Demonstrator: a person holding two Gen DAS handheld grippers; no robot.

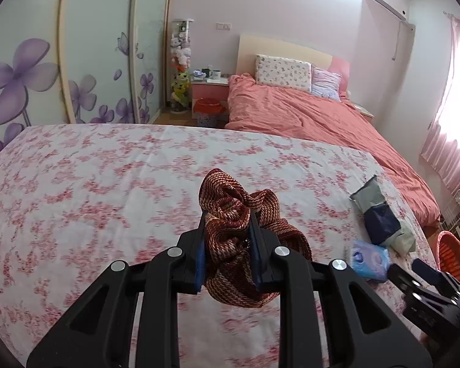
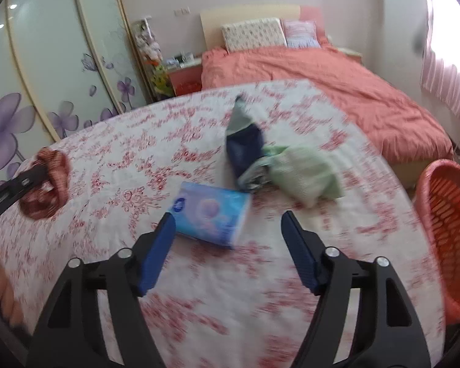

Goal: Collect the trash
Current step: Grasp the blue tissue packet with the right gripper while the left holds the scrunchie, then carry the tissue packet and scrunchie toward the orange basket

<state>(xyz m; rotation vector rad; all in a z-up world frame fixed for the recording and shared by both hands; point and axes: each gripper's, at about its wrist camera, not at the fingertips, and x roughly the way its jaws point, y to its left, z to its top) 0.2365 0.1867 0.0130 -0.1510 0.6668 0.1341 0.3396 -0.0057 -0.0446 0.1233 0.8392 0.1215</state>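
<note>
Table [image 2: 199,276] in the foreground, under a cloth. Tissue pack [image 2: 210,216] lies flat near the middle, just ahead of the right gripper [image 2: 227,233] and between its open fingers in line of sight. Behind the pack, a foil pouch [image 2: 245,147] lies lengthwise; a crumpled bag [image 2: 303,176] touches its right side. Left gripper [image 1: 227,236] at the table's left, raised, a bunched woven cloth [image 1: 239,224] clamped between its fingers. Basket [image 2: 444,230] off the table's right edge. Bed [image 2: 322,86] behind the table; nightstand [image 1: 210,90] to the bed's left.
</note>
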